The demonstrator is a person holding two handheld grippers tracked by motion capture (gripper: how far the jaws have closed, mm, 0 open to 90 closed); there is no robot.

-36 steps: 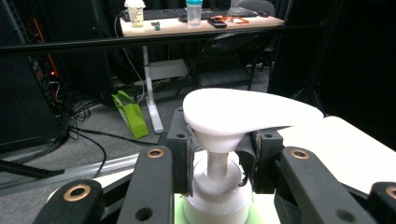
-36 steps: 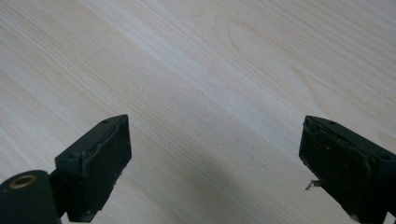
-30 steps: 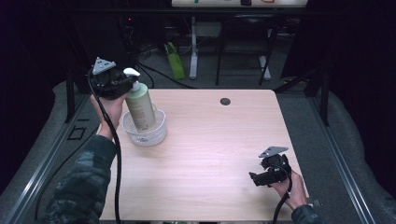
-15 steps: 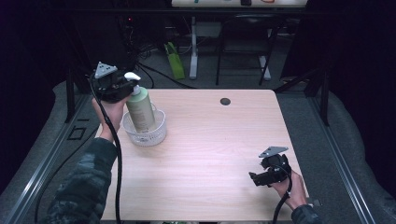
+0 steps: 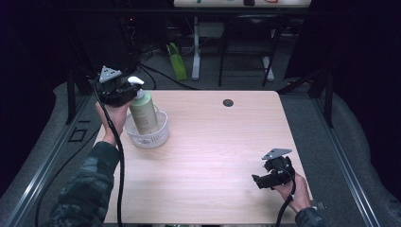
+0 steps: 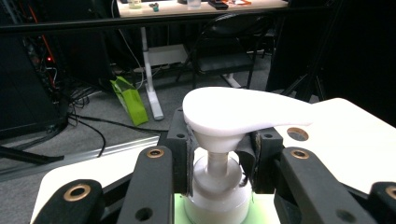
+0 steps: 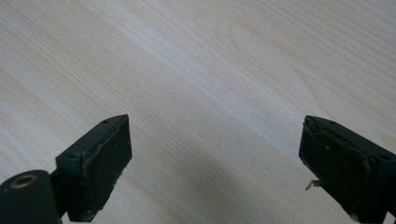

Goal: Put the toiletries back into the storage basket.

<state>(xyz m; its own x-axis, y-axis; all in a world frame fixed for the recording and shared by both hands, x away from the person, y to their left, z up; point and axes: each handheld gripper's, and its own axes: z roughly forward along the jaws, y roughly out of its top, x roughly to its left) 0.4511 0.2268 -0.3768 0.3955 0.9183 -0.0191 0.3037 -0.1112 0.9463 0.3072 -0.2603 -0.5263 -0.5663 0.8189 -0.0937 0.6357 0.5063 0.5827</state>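
Green pump bottle (image 5: 144,112) gripped at the neck while standing in a clear bowl (image 5: 147,133) near the table's (image 5: 213,156) far left corner.

The bottle is pale green with a white collar, a thin white stem and a white pump head (image 6: 236,111) whose spout is pointed toward the table's right side; it is held upright inside the bowl. The bowl is clear ribbed plastic, round and shallow, and nothing but the bottle is seen in it. The left gripper (image 6: 219,156) is closed with its fingers (image 6: 183,154) pressed on the pump neck just under the head. The right gripper (image 7: 212,163) is kept low over bare wood near the near right corner, its fingers (image 7: 100,163) set apart with nothing between them. A small dark round hole (image 5: 228,102) is seen by the far edge.
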